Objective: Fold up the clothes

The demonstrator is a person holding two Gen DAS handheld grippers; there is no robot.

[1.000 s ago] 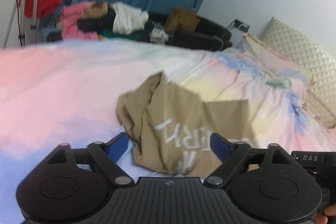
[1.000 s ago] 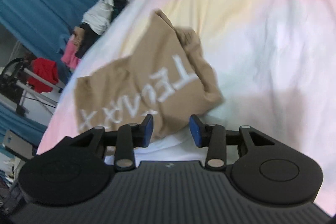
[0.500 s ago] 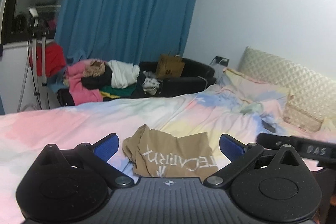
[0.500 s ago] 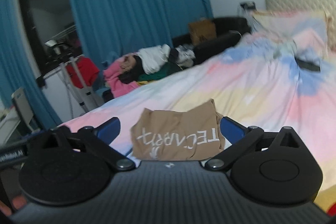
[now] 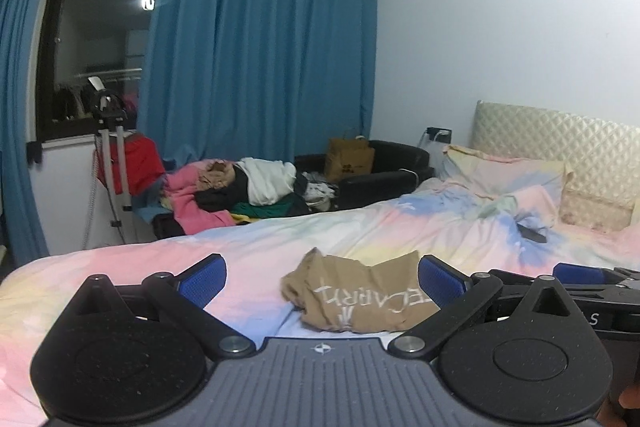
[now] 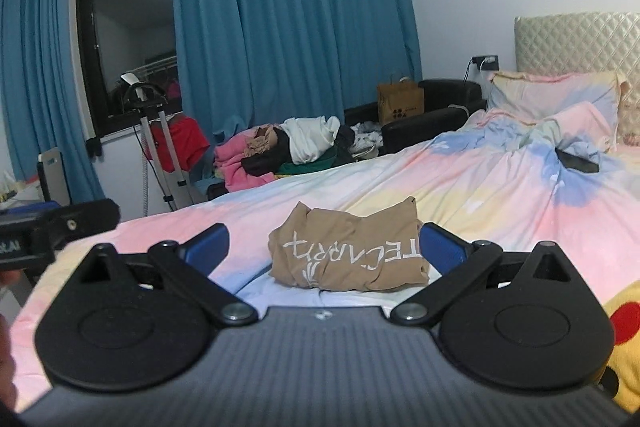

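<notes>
Tan cotton, printed with white lettering, lies bunched into a compact, roughly rectangular bundle on the pastel tie-dye bedspread [image 5: 360, 227]: this tan T-shirt [image 5: 360, 301] sits near the foot of the bed, folded over but rumpled at its left edge, so this garment looks nearly finished, perhaps needing only a smoothing. The left gripper [image 5: 322, 277] and the right gripper [image 6: 322, 243] both hang level with the shirt, fingers spread wide and holding nothing. Beyond the bed, a heap of unfolded clothes [image 6: 288, 147] on the black sofa [image 6: 432, 107] suggests most of the work remains.
</notes>
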